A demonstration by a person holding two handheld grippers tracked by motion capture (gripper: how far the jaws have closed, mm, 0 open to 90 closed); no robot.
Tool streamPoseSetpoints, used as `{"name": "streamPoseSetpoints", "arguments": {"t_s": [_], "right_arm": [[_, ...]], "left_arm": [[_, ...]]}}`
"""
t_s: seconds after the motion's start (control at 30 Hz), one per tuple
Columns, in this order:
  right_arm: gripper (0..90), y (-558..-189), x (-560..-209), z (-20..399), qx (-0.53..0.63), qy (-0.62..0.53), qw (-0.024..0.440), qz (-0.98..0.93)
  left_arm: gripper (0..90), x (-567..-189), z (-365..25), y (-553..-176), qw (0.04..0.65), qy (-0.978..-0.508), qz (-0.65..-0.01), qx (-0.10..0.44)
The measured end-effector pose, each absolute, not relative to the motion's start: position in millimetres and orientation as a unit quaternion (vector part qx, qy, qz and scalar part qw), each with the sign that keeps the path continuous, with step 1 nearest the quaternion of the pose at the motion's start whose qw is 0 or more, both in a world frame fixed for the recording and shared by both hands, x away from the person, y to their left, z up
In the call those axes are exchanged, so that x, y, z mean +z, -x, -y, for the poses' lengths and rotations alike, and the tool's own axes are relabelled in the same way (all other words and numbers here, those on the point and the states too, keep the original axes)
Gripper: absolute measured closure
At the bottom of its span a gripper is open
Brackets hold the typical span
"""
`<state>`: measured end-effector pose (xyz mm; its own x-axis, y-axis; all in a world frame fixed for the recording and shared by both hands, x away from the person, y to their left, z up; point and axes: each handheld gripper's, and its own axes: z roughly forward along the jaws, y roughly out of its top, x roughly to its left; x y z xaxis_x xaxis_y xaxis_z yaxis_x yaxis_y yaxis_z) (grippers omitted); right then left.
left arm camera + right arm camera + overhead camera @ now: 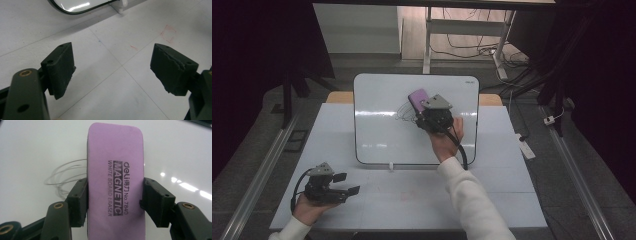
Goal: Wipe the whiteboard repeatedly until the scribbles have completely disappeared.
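- Eraser (115, 180) sits clamped between the jaws of my right gripper (432, 116), held by its long sides, with its far end up against the whiteboard (377, 135) beside the grey scribble (65, 176).
- In the high view the eraser (418, 99) is over the upper middle of the whiteboard, which stands propped on the table (412, 200); the scribble (404, 112) lies just to its left.
- My left gripper (343, 184) rests low at the near left of the table, jaws wide apart and holding nothing.
- To do this wipe well, I judge I should keep the eraser's face flat on the board, press evenly, and sweep sideways across the whole scribble with overlapping passes.
- I should keep the grip firm so the eraser does not twist between the pads (80, 200), and push gently so the propped board does not tip.
- Print on the purple back reads "deli", "No.7840", "MAGNETIC", "WHITE BOARD ERASER".
- A small mark shows at the whiteboard's top right corner, too small to read.
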<state>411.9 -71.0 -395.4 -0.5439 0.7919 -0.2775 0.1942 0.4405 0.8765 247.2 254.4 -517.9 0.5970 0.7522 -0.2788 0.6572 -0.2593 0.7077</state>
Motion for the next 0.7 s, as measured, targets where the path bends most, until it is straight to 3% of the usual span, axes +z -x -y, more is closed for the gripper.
{"name": "streamPoseSetpoints", "arguments": {"t_s": [0.2,0.3,0.37,0.7], "right_arm": [[40.8,-395,-416,35,0.416,-0.275,0.325,-0.804],[40.8,-391,-419,27,0.405,-0.260,0.333,-0.811],[40.8,-395,-416,33,0.415,-0.271,0.321,-0.807],[40.8,-425,-379,71,0.424,-0.332,0.354,-0.765]], "left_arm": [[20.3,-518,-254,-247,0.414,-0.792,-0.445,0.058],[20.3,-518,-255,-248,0.414,-0.791,-0.446,0.058],[20.3,-518,-255,-247,0.415,-0.791,-0.446,0.059],[20.3,-518,-256,-248,0.417,-0.790,-0.447,0.058]]}}
